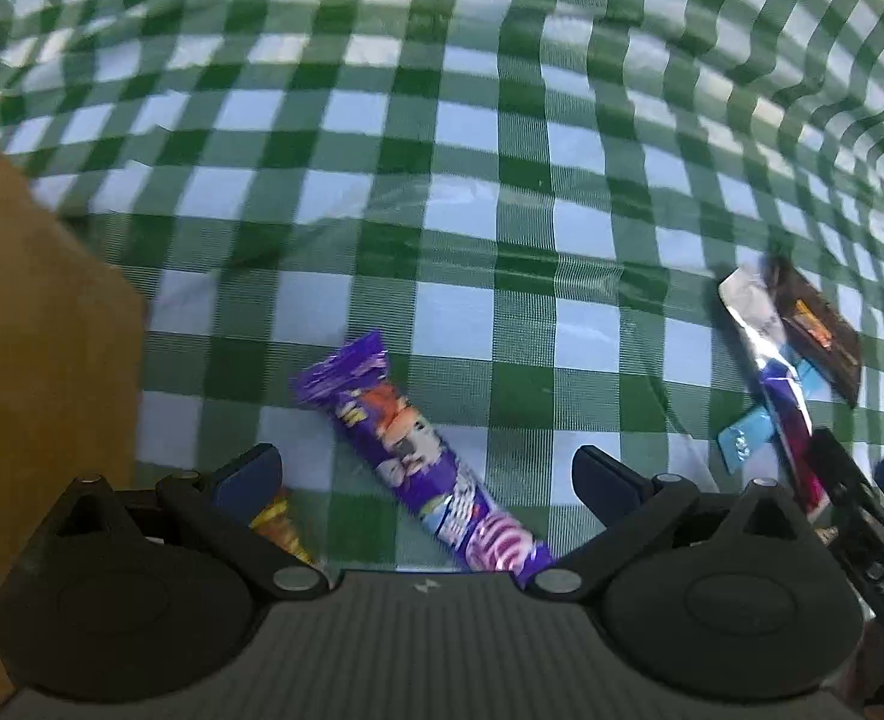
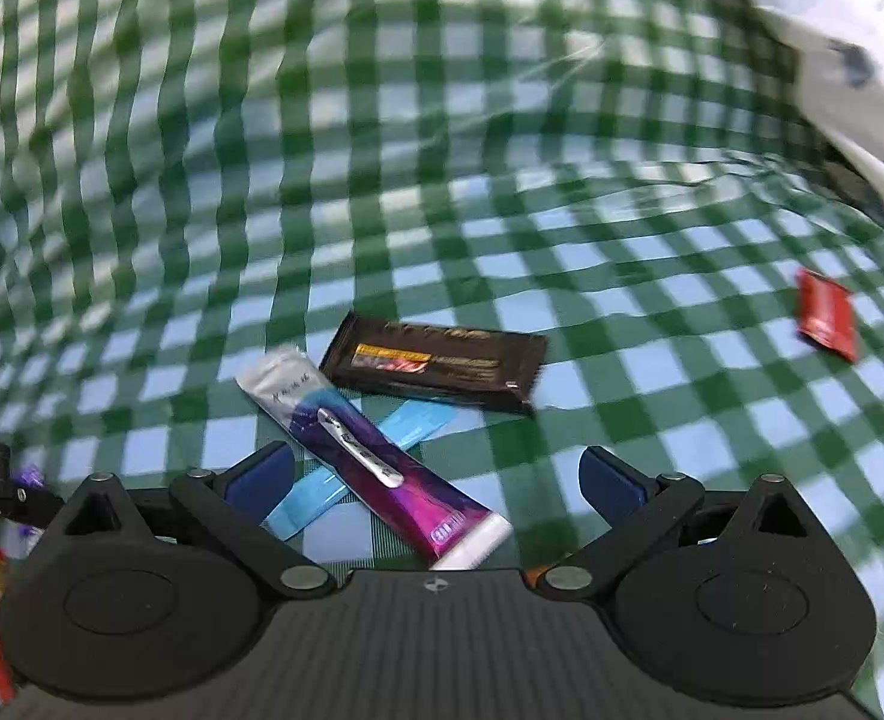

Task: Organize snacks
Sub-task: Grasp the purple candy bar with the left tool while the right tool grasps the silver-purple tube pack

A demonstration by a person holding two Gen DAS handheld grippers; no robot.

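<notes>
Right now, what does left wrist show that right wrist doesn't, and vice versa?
Left wrist only: a brown cardboard box at the left edge, and the full purple cartoon-print wrapper lying between the open left tool.

Right wrist only: a small red packet off to the right and a white bag in the top right corner.

Both: the green checked cloth, the dark brown bar, the silver-and-purple pouch crossing a light blue stick, and an orange-yellow wrapper.

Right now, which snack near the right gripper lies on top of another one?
The purple and silver stick pack. It lies across the light blue packet; the black bar and red packet lie directly on the cloth.
</notes>
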